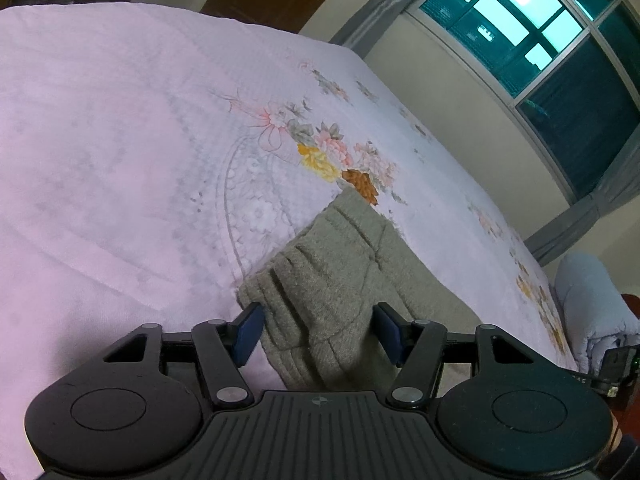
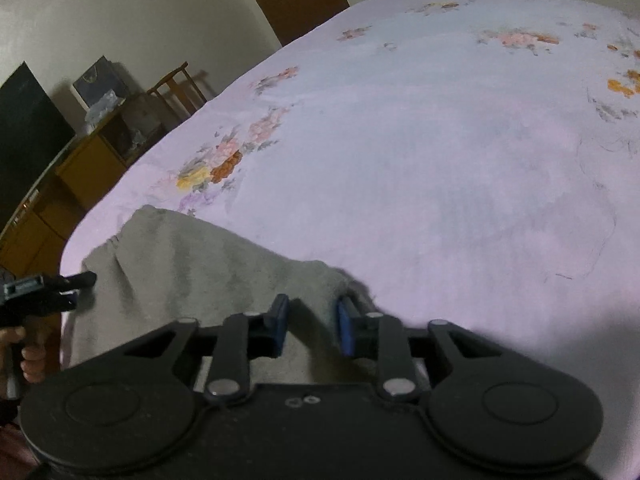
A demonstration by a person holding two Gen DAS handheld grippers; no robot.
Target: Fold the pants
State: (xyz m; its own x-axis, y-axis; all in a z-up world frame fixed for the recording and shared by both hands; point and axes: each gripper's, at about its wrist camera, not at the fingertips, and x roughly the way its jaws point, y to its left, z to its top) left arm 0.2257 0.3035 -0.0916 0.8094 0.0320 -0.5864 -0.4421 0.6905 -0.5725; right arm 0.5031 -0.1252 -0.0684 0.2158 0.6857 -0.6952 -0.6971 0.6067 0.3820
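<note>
The grey-beige pants point(image 1: 340, 264) lie on the pink floral bedspread point(image 1: 120, 140) near the bed's front edge. In the left wrist view my left gripper point(image 1: 320, 330) is open, its blue pads either side of the gathered waistband end. In the right wrist view the pants point(image 2: 192, 264) spread left and forward, and my right gripper point(image 2: 312, 326) is open over their right edge, nothing pinched between the pads. The left gripper point(image 2: 80, 280) shows at the far left of that view, at the cloth's left edge.
A rolled pale-blue quilt point(image 1: 592, 300) lies at the bed's right end. A window with grey curtains point(image 1: 540, 40) is beyond. Left of the bed stand a wooden cabinet point(image 2: 92, 160), a chair point(image 2: 176, 88) and a dark screen point(image 2: 28, 120). The bedspread point(image 2: 440, 160) stretches far ahead.
</note>
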